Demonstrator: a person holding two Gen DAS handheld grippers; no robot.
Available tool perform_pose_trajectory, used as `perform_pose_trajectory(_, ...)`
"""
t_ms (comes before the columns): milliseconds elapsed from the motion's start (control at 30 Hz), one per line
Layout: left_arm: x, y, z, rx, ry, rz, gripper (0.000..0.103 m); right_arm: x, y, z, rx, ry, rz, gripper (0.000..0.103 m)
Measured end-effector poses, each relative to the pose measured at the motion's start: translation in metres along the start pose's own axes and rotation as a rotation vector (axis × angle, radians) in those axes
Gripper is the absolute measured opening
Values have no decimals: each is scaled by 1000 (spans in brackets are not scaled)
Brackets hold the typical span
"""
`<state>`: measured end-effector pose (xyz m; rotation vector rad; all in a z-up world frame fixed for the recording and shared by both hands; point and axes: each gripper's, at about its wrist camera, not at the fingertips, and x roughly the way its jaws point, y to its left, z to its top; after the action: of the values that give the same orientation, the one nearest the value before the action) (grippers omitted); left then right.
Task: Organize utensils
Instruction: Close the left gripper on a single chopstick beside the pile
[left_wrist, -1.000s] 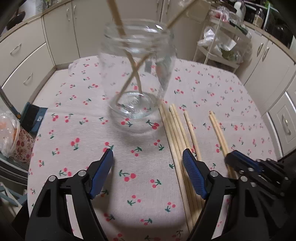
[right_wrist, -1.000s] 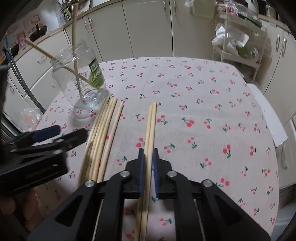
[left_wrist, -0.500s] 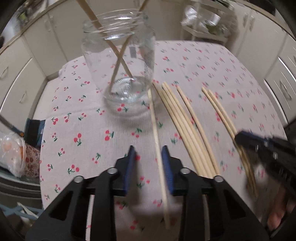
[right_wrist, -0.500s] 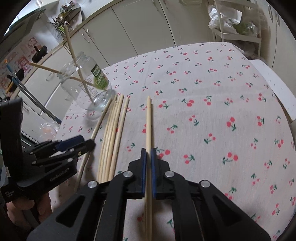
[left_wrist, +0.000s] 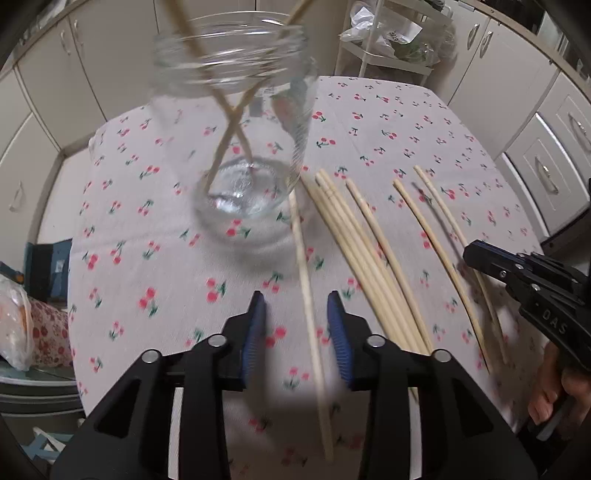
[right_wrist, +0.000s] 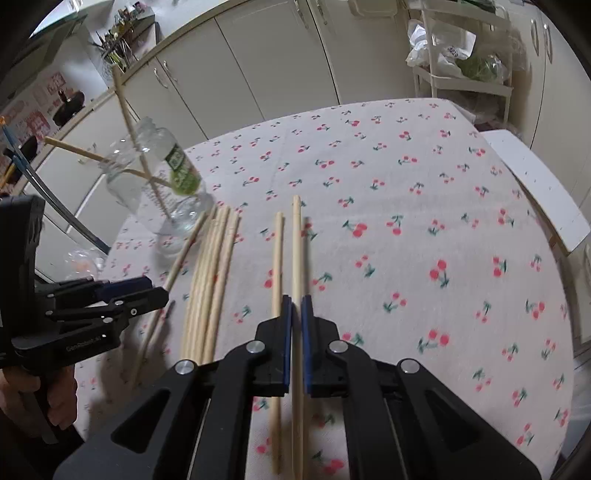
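A clear glass jar stands on the cherry-print tablecloth and holds two wooden chopsticks; it also shows in the right wrist view. My left gripper is part open, its jaws either side of a single chopstick lying near the jar. My right gripper is shut on one chopstick and holds it just above the cloth. Its partner chopstick lies beside it. A bundle of several chopsticks lies between the grippers.
Cream cabinets line the back wall. A white wire rack with bags stands at the back right. A plastic bag lies beyond the table's left edge. A white ledge runs along the table's right side.
My left gripper closed most of the way and moved over the single chopstick near the jar. My right gripper lifted one chopstick of the pair, leaving the other on the cloth.
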<state>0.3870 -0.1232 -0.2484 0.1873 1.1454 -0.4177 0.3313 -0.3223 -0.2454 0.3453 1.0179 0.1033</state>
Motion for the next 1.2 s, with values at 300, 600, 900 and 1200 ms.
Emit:
perform_pose_trajectory(300,-10,-18,-17,36,31,-11,5,3,-7,0,0,30,-1,6)
perform_pose_trajectory(600,-24,-20,-29,37,35,9,6,7,-8,10,-25,44,-37,6)
perform_pose_trajectory(900,1,-28,6,37,19,44,16,24,1,32,-96,47,-80,22)
perform_pose_trajectory(1200,8,-28,14,40,-7,53,6,30,3,37,-138,46,-97,6)
